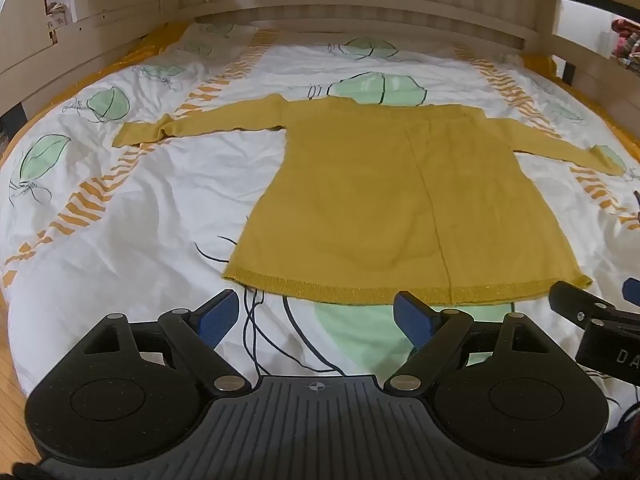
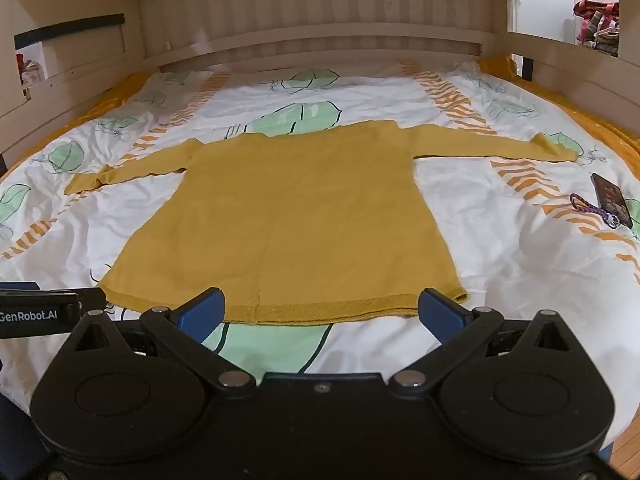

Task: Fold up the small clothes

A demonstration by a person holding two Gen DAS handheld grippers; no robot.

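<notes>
A small mustard-yellow long-sleeved knit top [image 1: 380,200] lies flat on the bed with both sleeves spread out sideways and its hem nearest me; it also shows in the right wrist view [image 2: 288,220]. My left gripper [image 1: 316,312] is open and empty, just short of the hem near its left half. My right gripper [image 2: 322,312] is open and empty, its fingertips at the hem's near edge. The right gripper also shows at the right edge of the left wrist view [image 1: 592,312].
The bed has a white quilt [image 1: 140,208] with green leaves and orange stripes. Wooden bed rails [image 2: 320,40] enclose the far side and both ends. A dark phone with a purple strap [image 2: 610,204] lies on the quilt at the right. Wooden floor [image 1: 12,380] shows lower left.
</notes>
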